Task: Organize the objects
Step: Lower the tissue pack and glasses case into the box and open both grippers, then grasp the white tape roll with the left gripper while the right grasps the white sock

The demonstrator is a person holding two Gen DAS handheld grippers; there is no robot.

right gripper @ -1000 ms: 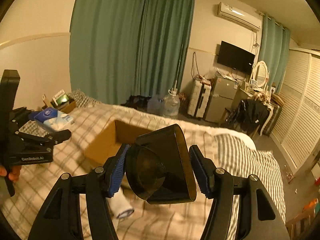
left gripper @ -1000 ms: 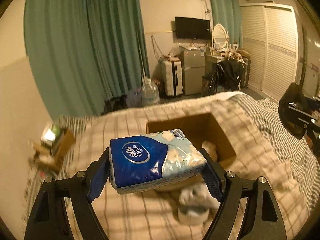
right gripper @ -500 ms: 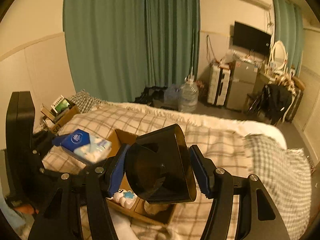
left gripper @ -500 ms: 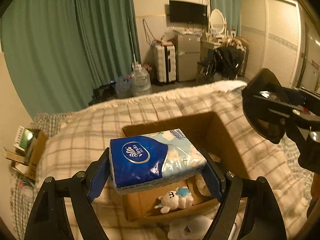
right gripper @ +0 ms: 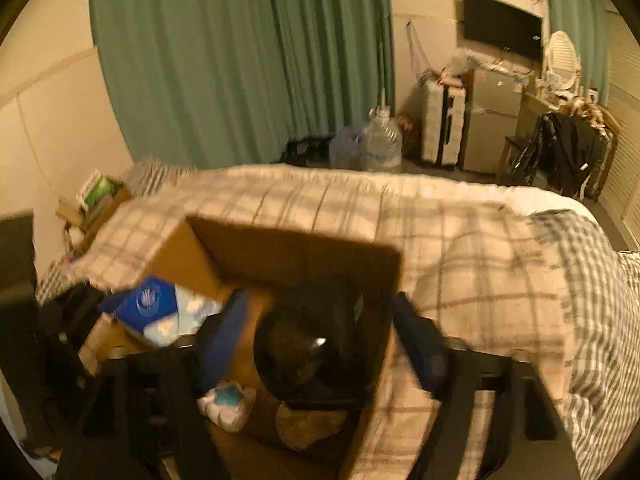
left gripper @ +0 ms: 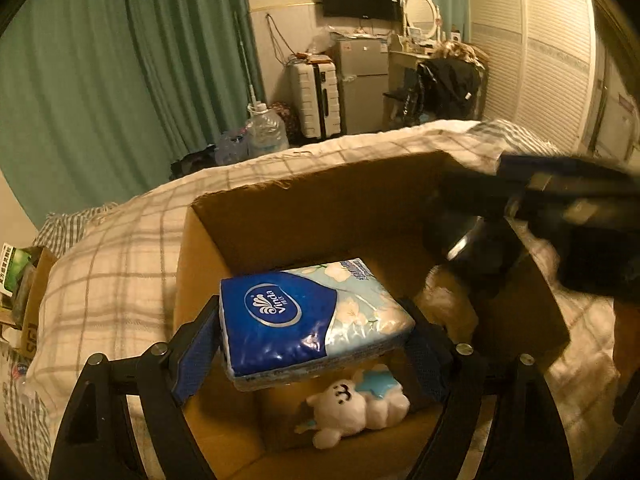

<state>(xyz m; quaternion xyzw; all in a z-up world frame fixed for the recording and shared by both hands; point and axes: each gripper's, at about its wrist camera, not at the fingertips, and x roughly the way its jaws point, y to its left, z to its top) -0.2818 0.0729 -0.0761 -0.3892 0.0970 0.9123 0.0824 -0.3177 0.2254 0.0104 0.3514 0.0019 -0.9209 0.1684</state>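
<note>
My left gripper is shut on a blue Vinda tissue pack and holds it over the open cardboard box on the bed. A white plush toy lies on the box floor. In the right wrist view my right gripper has its jaws spread apart, and a dark rounded container sits between them without touching, inside the box's right side. The tissue pack and plush show there too. The right gripper appears blurred in the left wrist view.
The box sits on a plaid-covered bed. A small box of items stands at the bed's left side. Green curtains, water jugs, a suitcase and a fridge are at the far wall.
Both grippers moved down over the box. The right gripper's jaws have spread and let go of the dark container, which now sits lower in the box. The left still holds the tissue pack.
</note>
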